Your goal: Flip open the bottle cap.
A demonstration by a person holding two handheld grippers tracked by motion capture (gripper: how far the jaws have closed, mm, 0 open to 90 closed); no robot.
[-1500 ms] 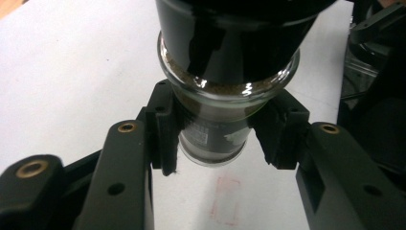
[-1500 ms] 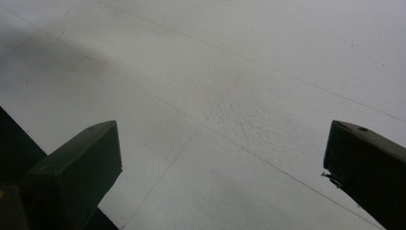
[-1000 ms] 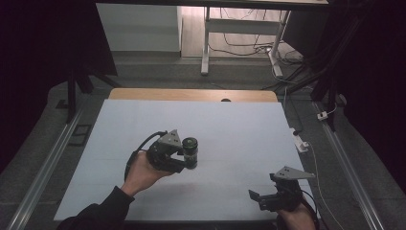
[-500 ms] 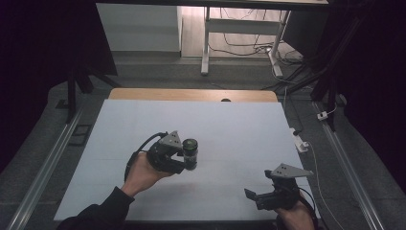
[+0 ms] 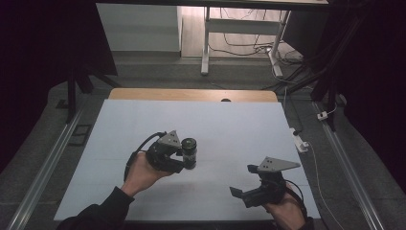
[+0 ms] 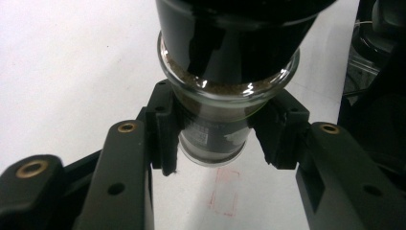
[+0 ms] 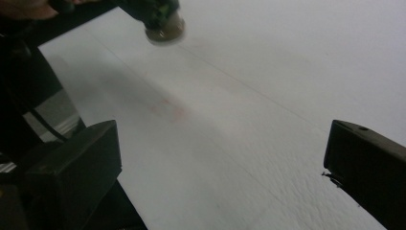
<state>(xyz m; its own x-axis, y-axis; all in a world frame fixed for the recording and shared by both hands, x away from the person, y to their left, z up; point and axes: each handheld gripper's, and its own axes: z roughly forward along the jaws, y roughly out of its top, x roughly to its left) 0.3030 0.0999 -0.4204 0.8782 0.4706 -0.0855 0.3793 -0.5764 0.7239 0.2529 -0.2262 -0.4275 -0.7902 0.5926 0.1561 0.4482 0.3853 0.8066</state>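
Glass jar (image 6: 210, 139) clamped between left gripper (image 6: 213, 132) jaws, above table (image 5: 230, 124)

left hand-held gripper (image 5: 184, 155) clamps dark jar (image 5: 189, 152) (green-topped) above white table (image 5: 230, 129); right hand-held gripper (image 5: 242, 187) near front edge.

A white sheet (image 5: 230, 129) is covering nearly the whole table (image 5: 191, 94), leaving just a strip of bare wood showing along the far edge. Faint straight creases are running across the sheet, and a small red outlined rectangle (image 6: 225, 192) is showing on it in the left gripper view. A small dark spot (image 5: 225, 100) is sitting right at the far edge, where wood meets sheet.
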